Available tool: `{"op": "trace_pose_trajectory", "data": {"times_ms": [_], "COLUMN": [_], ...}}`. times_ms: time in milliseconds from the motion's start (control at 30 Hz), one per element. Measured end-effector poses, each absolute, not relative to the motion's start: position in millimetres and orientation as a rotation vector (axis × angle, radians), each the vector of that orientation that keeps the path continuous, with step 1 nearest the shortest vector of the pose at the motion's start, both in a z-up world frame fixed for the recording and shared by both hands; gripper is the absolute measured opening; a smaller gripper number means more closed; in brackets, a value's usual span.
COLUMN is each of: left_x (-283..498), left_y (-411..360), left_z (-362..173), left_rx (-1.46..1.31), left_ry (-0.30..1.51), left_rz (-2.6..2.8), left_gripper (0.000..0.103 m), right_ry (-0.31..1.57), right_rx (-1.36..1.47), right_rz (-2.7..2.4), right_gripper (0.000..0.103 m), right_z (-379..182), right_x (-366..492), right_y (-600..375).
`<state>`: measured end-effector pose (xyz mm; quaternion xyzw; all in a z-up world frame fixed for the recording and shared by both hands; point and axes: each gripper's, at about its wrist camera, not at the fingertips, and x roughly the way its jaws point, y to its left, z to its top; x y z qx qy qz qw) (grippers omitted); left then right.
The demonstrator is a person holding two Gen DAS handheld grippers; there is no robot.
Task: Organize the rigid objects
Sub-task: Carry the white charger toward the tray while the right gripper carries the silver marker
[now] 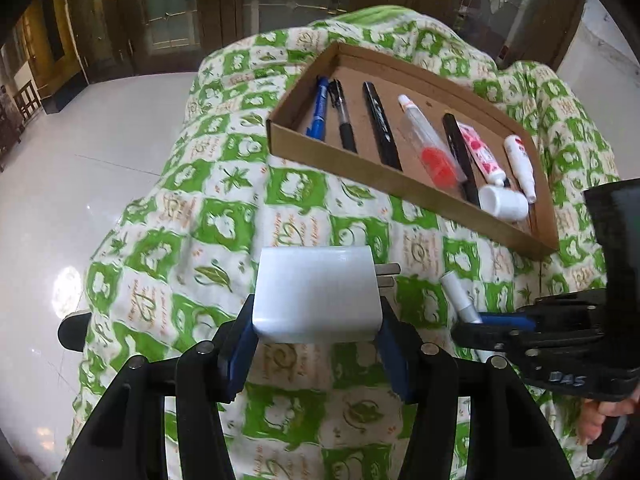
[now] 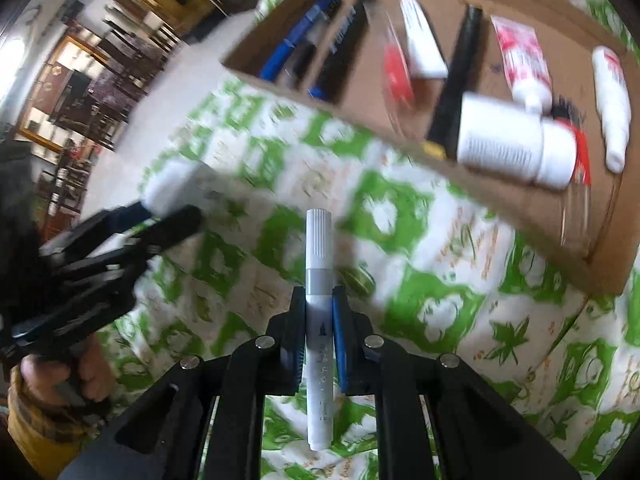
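**Charger block and marker both up in the claws, tray sitting half full**

White plastic plug-in charger block (image 1: 316, 294) is clamped between the blue pads of the left claw (image 1: 318, 340), metal prongs sticking out to the right side of the left wrist view. It's held above the green-and-cream patterned cloth (image 1: 224, 216) that covers the tabletop, not touching it as far as I can tell.

Right claw (image 2: 318, 340) is squeezed together on a slim white marker with a grey band (image 2: 319, 280). The marker runs straight along the fingers, ribbed cap pointing away from the camera and the tail end poking back past the pads. In the left wrist view you can see that same claw coming in from the right edge with the marker angled up and left.

Shallow brown cardboard tray (image 1: 344, 172) sits on the cloth beyond both claws. Lying in it side by side: a blue pen (image 1: 318, 110), a black gel pen (image 1: 345, 120), a flat black pen (image 1: 382, 128), a clear tube with an orange end (image 1: 430, 144), another black stick (image 1: 460, 156), a red-and-white tube (image 1: 482, 154), a small white squeeze bottle (image 1: 520, 166), and a chunky white capped bottle (image 1: 504, 202) lying on its side across the near end.

Right wrist view is pretty motion-blurred, so tray details there are mushy.
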<state>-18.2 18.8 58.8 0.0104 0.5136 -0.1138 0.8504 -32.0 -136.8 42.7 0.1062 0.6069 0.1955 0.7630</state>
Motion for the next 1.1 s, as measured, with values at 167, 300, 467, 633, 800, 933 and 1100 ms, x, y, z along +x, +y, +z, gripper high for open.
{"op": "trace_pose_trajectory", "data": {"times_ms": [167, 300, 467, 633, 800, 933, 1100], "left_x": [-13, -9, -6, -10, -14, -18, -17], "left_y": [10, 9, 0, 4, 20, 34, 39], "left_z": [47, 41, 36, 41, 56, 63, 61], "left_rx": [0.076, 0.085, 0.147, 0.118, -0.004, -0.094, -0.108], "left_ry": [1.110, 1.117, 1.101, 1.094, 1.081, 1.064, 1.070], "left_rz": [-0.228, -0.223, -0.209, -0.219, -0.237, -0.222, -0.197], "left_gripper": [0.059, 0.060, 0.059, 0.059, 0.059, 0.059, 0.059], "right_ry": [1.327, 1.329, 1.312, 1.260, 1.214, 1.193, 1.163], "right_rx": [0.202, 0.222, 0.225, 0.260, 0.297, 0.310, 0.335], "right_rz": [0.418, 0.423, 0.430, 0.466, 0.484, 0.486, 0.475], "right_gripper": [0.012, 0.012, 0.012, 0.012, 0.012, 0.012, 0.012], "right_z": [31, 27, 29, 43, 54, 59, 66], "right_x": [-29, -28, -26, -27, -28, -30, -34], "right_y": [-134, -131, -136, -138, -146, -149, -159]}}
